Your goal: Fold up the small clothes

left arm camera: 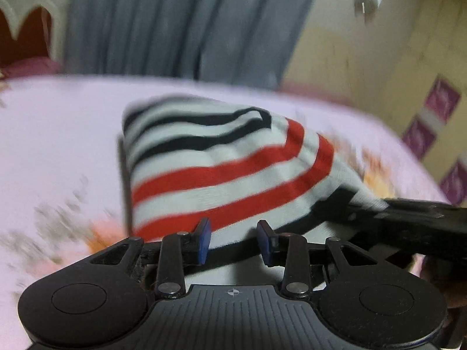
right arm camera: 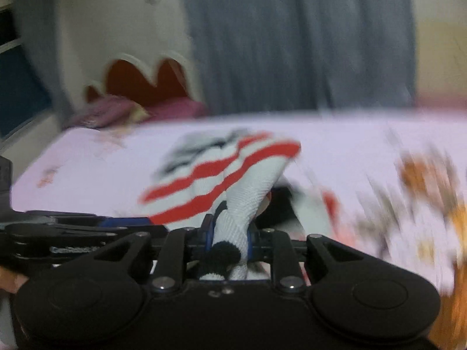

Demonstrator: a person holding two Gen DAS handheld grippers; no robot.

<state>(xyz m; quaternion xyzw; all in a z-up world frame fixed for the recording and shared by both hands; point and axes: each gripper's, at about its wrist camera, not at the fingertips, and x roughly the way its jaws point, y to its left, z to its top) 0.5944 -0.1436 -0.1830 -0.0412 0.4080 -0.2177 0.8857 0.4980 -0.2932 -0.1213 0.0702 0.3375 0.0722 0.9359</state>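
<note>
Two tools, one garment, one bed — entries as follows.

Item: striped garment [left arm camera: 221, 157], white knit with red bands near you and dark bands at its far end. It sits on the bed [left arm camera: 58, 134], on a pale pink printed sheet, partly raised off the surface by your right tool. Its long axis runs away from you, near edge to far edge, in the left wrist view.

Item: your right tool [right arm camera: 229, 237]. Its fingers are closed tight on a bunched corner of the garment, white cloth with a dark trim pinched between the blue pads [right arm camera: 207, 233]. The fabric rises from that pinch and drapes away toward the far left.

Item: your left tool [left arm camera: 235, 240]. Its fingers stand moderately apart, with nothing gripped. The garment's near hem lies right at the blue fingertips [left arm camera: 204, 240], directly ahead and between them — whether cloth touches the pads cannot be told.

Relation that matters: the free near edge lies straight in front of your left tool, while your right tool already holds the corner to the right of it. The left is thus the nearer one to the loose hem, and a short advance and close would likely secure it.

Surroundings: grey curtain [left arm camera: 181, 23] beyond the bed, yellow wall [left arm camera: 364, 58] to the right. Heavy motion blur throughout; fine detail unreliable.
</note>
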